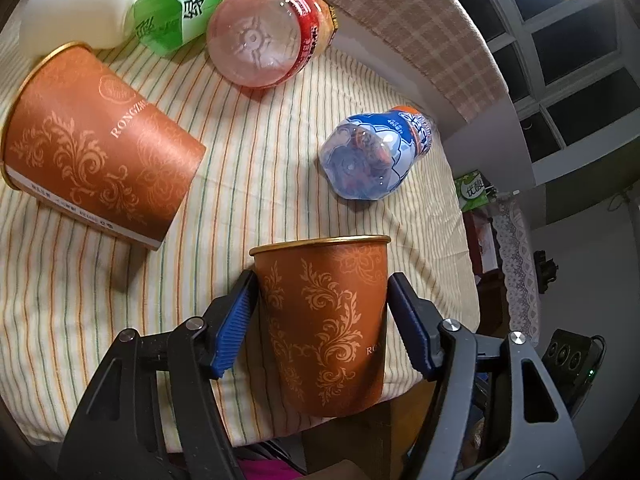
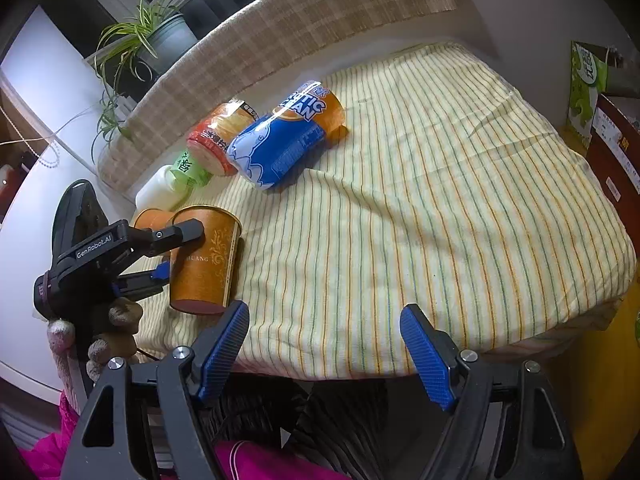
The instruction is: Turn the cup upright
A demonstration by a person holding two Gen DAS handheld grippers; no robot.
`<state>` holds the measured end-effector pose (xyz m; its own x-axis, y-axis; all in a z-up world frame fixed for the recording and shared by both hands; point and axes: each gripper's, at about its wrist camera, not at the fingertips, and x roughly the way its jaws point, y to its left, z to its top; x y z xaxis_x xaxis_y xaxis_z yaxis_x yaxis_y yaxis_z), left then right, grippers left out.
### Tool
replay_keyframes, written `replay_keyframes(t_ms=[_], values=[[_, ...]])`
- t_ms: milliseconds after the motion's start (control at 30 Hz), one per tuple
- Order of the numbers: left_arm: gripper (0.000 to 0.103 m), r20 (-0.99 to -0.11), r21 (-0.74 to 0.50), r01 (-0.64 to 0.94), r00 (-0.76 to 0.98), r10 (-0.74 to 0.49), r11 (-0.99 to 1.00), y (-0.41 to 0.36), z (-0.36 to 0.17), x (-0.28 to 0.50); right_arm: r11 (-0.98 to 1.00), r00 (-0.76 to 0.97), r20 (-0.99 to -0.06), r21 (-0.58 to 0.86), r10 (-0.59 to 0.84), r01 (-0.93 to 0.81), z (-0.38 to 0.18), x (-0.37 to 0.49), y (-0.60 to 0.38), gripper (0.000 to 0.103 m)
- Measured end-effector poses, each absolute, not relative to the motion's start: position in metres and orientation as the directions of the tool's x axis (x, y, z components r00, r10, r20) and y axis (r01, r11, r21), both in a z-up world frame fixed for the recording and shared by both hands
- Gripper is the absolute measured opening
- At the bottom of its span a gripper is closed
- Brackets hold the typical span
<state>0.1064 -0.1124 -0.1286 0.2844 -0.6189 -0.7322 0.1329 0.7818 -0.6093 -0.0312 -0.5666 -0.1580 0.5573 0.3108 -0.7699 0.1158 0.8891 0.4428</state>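
An orange paper cup with gold scrollwork (image 1: 324, 328) stands upright, rim up, between the blue pads of my left gripper (image 1: 322, 320), near the front edge of the striped cloth. The pads press its sides. The right wrist view shows the same cup (image 2: 206, 258) held by the left gripper (image 2: 176, 254) at the cloth's left front. A second matching cup (image 1: 96, 152) lies on its side at the left, partly hidden behind the held cup in the right wrist view (image 2: 150, 218). My right gripper (image 2: 324, 354) is open and empty over the front edge.
A striped cloth (image 2: 440, 220) covers the table. At its back lie a white bottle (image 1: 86, 4), a green bottle (image 1: 192, 4), a red-labelled bottle (image 1: 268, 36) and a blue-labelled bottle (image 1: 376, 152). A woven board (image 2: 280, 32) and a potted plant (image 2: 156, 36) stand behind.
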Motion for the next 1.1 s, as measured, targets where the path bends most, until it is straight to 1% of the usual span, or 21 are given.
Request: replay_keyframes(t_ms=[233, 433, 567, 667, 867, 1100], values=[[0.068, -0.728, -0.561, 0.193, 0.347, -0.591, 0.805, -0.111, -0.11, 0.098, 0.888, 0.549, -0.774, 0.445, 0.316, 0.115, -0.16, -0.028, -0.564, 0.08], [0.068, -0.725, -0.44, 0.274, 0.452, -0.519, 0.855, -0.115, -0.092, 0.09, 0.886, 0.546, -0.772, 0.45, 0.324, 0.111, -0.16, -0.026, -0.56, 0.08], [0.068, -0.715, -0.347, 0.31, 0.523, -0.464, 0.885, -0.12, -0.089, 0.087, 0.886, 0.544, -0.774, 0.45, 0.325, 0.111, -0.161, -0.025, -0.558, 0.08], [0.068, -0.7, -0.301, 0.324, 0.563, -0.438, 0.897, -0.124, -0.091, 0.085, 0.887, 0.544, -0.774, 0.448, 0.324, 0.11, -0.16, -0.026, -0.558, 0.08], [0.068, -0.688, -0.256, 0.344, 0.592, -0.421, 0.903, -0.125, -0.097, 0.077, 0.888, 0.543, -0.776, 0.446, 0.322, 0.11, -0.159, -0.026, -0.557, 0.08], [0.068, -0.67, -0.25, 0.367, 0.603, -0.434, 0.896, -0.122, -0.098, 0.063, 0.885, 0.545, -0.77, 0.454, 0.33, 0.106, -0.157, -0.025, -0.556, 0.08]])
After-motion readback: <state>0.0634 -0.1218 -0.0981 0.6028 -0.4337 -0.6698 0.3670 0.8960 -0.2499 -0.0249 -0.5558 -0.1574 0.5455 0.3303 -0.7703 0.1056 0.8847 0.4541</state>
